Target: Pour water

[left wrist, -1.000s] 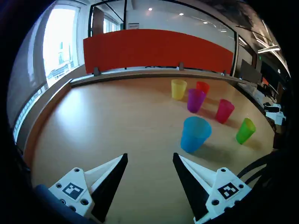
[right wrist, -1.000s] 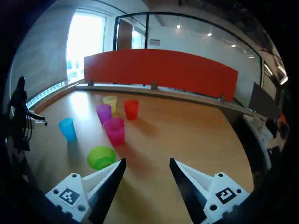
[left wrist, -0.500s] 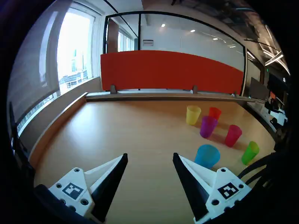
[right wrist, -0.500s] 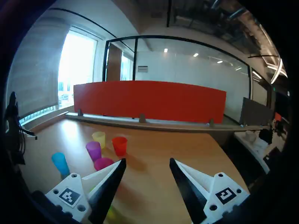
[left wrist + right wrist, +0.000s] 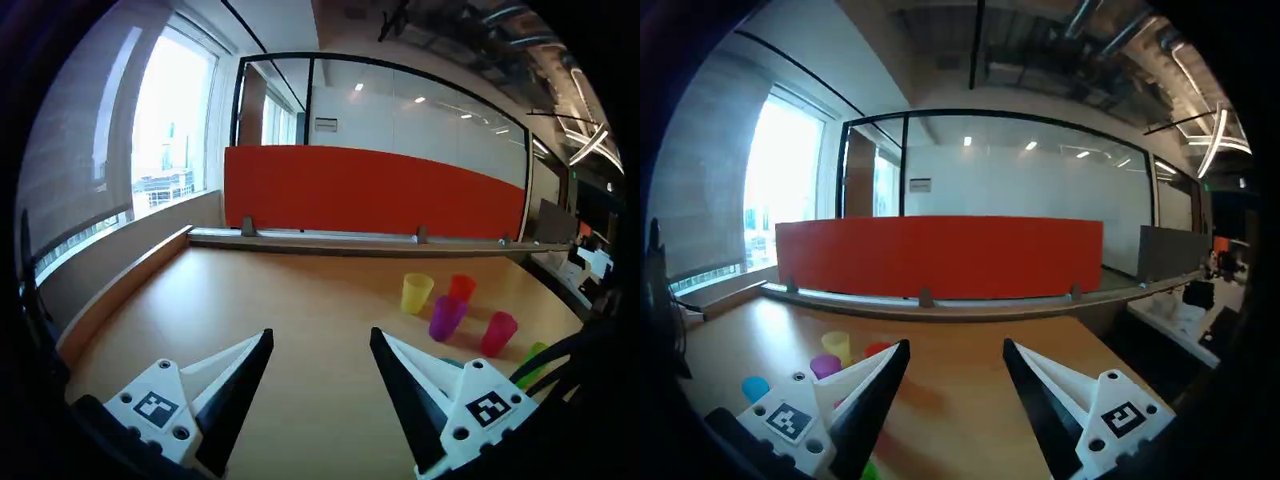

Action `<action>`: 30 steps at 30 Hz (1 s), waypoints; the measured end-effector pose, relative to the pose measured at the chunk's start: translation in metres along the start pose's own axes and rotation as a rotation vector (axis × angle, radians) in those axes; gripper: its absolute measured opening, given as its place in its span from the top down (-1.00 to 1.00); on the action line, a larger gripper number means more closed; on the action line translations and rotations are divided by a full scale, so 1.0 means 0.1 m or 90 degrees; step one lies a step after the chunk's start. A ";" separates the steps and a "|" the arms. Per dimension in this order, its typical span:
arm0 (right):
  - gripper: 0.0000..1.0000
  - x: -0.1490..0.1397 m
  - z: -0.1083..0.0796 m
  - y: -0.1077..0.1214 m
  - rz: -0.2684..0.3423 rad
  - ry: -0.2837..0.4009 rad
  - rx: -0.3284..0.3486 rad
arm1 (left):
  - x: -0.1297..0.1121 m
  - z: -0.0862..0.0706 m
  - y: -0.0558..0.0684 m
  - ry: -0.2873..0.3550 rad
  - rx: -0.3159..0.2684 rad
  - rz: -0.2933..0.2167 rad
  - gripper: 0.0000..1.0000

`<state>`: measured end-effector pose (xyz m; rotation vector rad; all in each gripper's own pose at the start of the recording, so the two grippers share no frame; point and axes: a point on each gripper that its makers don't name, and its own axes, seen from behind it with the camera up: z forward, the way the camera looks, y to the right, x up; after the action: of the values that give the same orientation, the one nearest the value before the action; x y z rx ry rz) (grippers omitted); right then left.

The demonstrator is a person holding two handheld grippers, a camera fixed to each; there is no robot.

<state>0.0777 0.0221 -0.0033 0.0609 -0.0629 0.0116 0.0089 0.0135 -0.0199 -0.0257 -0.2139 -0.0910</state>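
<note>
The left gripper point(image 5: 321, 331) and right gripper point(image 5: 954, 342) are hovering over the table point(image 5: 304, 296), fingers spread apart and holding nothing. The cups are sitting to the left gripper's front-right: a yellow cup point(image 5: 416, 293), red cup point(image 5: 462, 287), purple cup point(image 5: 446, 318) and pink cup point(image 5: 498, 334), close together. All are standing upright, mouths up, long axes vertical. They are looking like thin, light plastic — probably flexing and slipping easily — so a gentle pinch across the mid-wall seems best.

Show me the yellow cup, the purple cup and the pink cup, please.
yellow cup point(image 5: 416, 294): left gripper view, middle of its side wall.
purple cup point(image 5: 446, 320): left gripper view, middle of its side wall.
pink cup point(image 5: 498, 336): left gripper view, middle of its side wall.
</note>
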 end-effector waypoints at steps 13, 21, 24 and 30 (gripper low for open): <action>-0.80 0.00 0.14 -0.16 -0.004 0.035 -0.001 | 0.19 0.15 -0.02 0.078 -0.003 -0.007 -0.79; -0.81 -0.14 0.16 -0.22 -0.011 0.034 -0.005 | 0.18 0.23 -0.02 0.118 0.000 -0.003 -0.78; -0.82 -0.16 0.14 -0.23 -0.015 0.032 -0.005 | 0.15 0.26 -0.06 0.132 0.010 -0.005 -0.78; -0.83 -0.18 0.10 -0.19 -0.016 0.026 -0.019 | 0.17 0.30 -0.11 0.165 0.035 0.004 -0.78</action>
<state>0.0590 0.0025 0.0043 0.0318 -0.0213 -0.0135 0.0179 0.0026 0.0130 0.0396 0.0434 -0.0818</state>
